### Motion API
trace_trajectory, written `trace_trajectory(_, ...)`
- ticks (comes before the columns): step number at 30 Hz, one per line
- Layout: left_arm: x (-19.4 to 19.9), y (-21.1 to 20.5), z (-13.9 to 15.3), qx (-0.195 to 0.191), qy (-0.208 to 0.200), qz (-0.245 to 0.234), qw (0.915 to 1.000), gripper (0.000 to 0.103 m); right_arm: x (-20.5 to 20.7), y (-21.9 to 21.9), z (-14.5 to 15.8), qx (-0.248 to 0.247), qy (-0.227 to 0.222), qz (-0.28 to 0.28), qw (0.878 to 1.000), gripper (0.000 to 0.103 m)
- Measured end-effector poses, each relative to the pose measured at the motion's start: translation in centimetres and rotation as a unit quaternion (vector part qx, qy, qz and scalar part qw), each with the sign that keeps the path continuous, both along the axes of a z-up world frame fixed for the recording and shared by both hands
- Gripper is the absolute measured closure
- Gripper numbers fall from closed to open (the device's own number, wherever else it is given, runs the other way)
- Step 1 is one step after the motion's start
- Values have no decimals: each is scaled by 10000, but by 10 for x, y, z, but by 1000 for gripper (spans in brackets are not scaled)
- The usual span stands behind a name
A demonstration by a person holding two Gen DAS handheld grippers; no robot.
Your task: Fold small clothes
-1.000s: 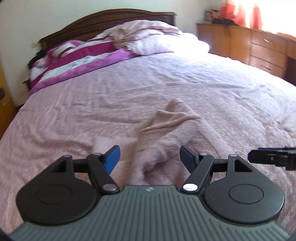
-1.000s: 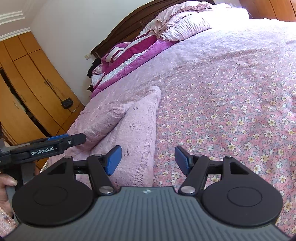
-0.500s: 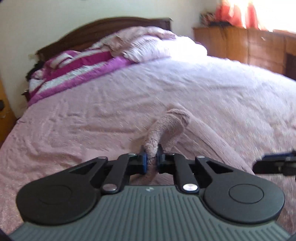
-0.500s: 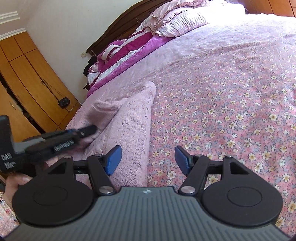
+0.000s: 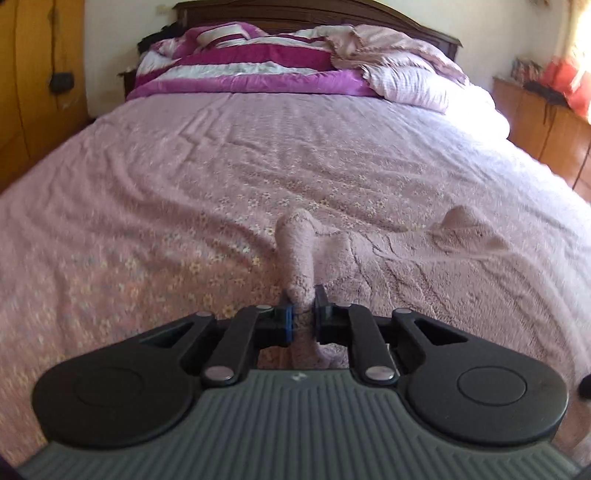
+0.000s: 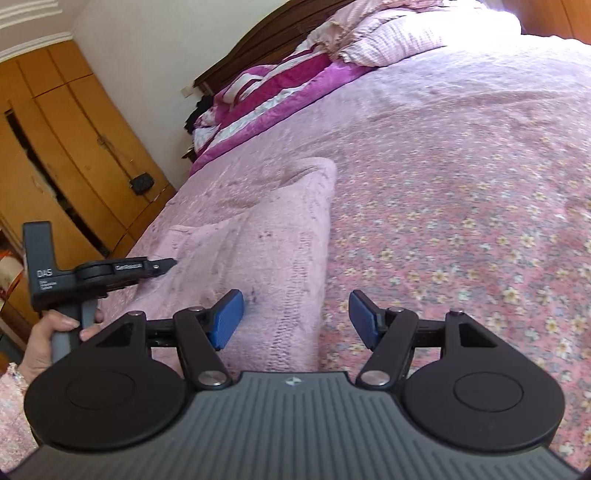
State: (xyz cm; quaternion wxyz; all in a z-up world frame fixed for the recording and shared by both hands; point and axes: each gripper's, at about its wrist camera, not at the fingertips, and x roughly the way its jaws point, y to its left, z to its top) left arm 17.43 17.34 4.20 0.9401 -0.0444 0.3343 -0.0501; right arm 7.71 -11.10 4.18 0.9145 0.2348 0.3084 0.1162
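From the left wrist, the left gripper (image 5: 303, 308) has its jaws clamped together on a bunched fold of the pink knit garment (image 5: 295, 254), which rises in a ridge just ahead of the fingertips. The rest of the garment lies flat to the right on the floral bedspread (image 5: 166, 206), ending in a small raised peak. A striped magenta blanket (image 5: 240, 70) and a pale quilt (image 5: 410, 83) are heaped at the dark headboard (image 5: 295, 7); a wooden wardrobe (image 5: 37, 92) stands on the left. From the right wrist, the right gripper (image 6: 295, 317) hovers over the near end of the garment (image 6: 266, 243) with its blue pads (image 6: 227, 319) wide apart, nothing pressed between them; the left pad sits above the cloth, the right one above the bedspread (image 6: 461, 184). At the left edge a hand (image 6: 48, 339) holds the left gripper (image 6: 166, 264) by its handle, its tip touching the garment's far side.
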Motion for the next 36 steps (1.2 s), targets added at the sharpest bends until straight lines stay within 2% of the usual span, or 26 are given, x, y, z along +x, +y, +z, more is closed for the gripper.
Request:
trace_trajectory(3,-4,9,7,-385,152,43,9991,80,4,7,2,-75,-50,134,9999,33)
trace_trajectory(5,-12,14,13,-653,191,91,9976,56,6,9,4,-88,-111,218,9997,32)
trace_trajectory(7,-19,20,19,-912,161,224,9955,41,8,9,6,-112,-137,231,9996,32)
trace_trajectory(10,-30,23,23,-1111,231,235,9933,29,16,6,9,-24,-101,206,9997,32)
trace_trajectory(13,-36,24,15,-1313,500,249,9898,28,27,2,9,92,3,320,9994,30)
trace_trajectory(14,-38,23,12,-1348,589,236,9888,28,32,0,8,126,73,377,9992,24)
trace_trajectory(16,-39,19,3,-1277,806,211,9883,28,41,-2,6,236,212,492,9983,20)
trace_trajectory(19,-41,16,-7,-1310,991,125,9863,28,54,-4,-1,318,402,677,9964,20)
trace_trajectory(21,-41,18,-11,-1618,1130,-8,9803,28,63,-3,-10,435,569,807,9942,19)
trace_trajectory(23,-38,20,-18,-2095,1313,-191,9688,28,70,-2,-18,614,660,913,9917,16)
trace_trajectory(24,-37,19,-21,-2213,1364,-250,9653,28,72,-1,-20,673,635,955,9911,15)
trace_trajectory(26,-36,15,-26,-2221,1362,-299,9650,28,76,3,-24,712,572,1011,9907,11)
trace_trajectory(31,-35,9,-31,-2336,1237,-405,9636,29,85,9,-28,810,468,1159,9888,8)
trace_trajectory(33,-35,11,-32,-2444,1185,-396,9616,35,90,8,-30,925,497,1204,9872,8)
trace_trajectory(34,-35,12,-34,-2502,1185,-369,9602,42,93,8,-30,991,531,1218,9862,8)
trace_trajectory(35,-35,13,-35,-2600,1194,-339,9576,50,96,8,-29,1039,569,1224,9854,13)
trace_trajectory(36,-35,15,-36,-2696,1194,-313,9550,53,98,6,-28,1045,623,1181,9855,19)
